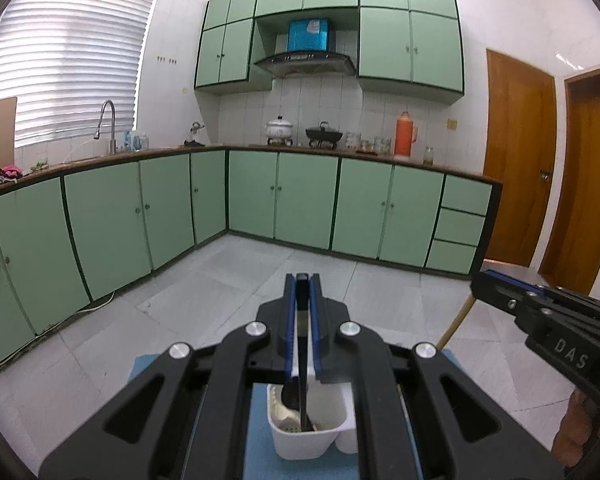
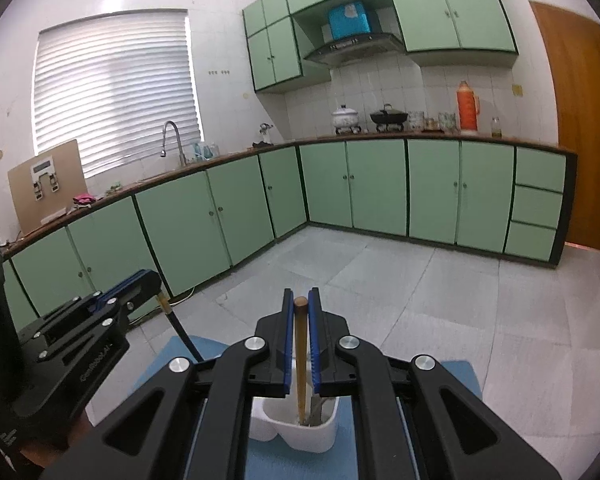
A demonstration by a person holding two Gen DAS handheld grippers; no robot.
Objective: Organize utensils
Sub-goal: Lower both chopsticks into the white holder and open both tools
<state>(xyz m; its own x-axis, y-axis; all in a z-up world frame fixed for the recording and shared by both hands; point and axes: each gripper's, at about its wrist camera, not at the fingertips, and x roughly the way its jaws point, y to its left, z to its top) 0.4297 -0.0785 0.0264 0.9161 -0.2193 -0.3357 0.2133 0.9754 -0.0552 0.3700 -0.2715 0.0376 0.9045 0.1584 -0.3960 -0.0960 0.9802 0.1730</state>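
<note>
My left gripper [image 1: 302, 280] is shut on a thin black-handled utensil [image 1: 302, 360]. Its lower end reaches down into a white utensil holder [image 1: 308, 440] just under the fingers, where a dark spoon-like head shows. My right gripper [image 2: 301, 296] is shut on a wooden-handled utensil [image 2: 300, 352], whose lower end stands inside the same holder [image 2: 316, 436]. Each gripper appears in the other's view: the right one [image 1: 480, 282] with its wooden handle [image 1: 454, 322], the left one [image 2: 152, 280] with its black handle [image 2: 182, 332].
The holder stands on a blue mat [image 2: 440, 376] on a low surface. Beyond it lie a grey tiled floor [image 1: 260, 280] and green kitchen cabinets [image 1: 300, 200] under a worktop with pots, a sink tap and an orange flask. Wooden doors [image 1: 520, 160] are at the right.
</note>
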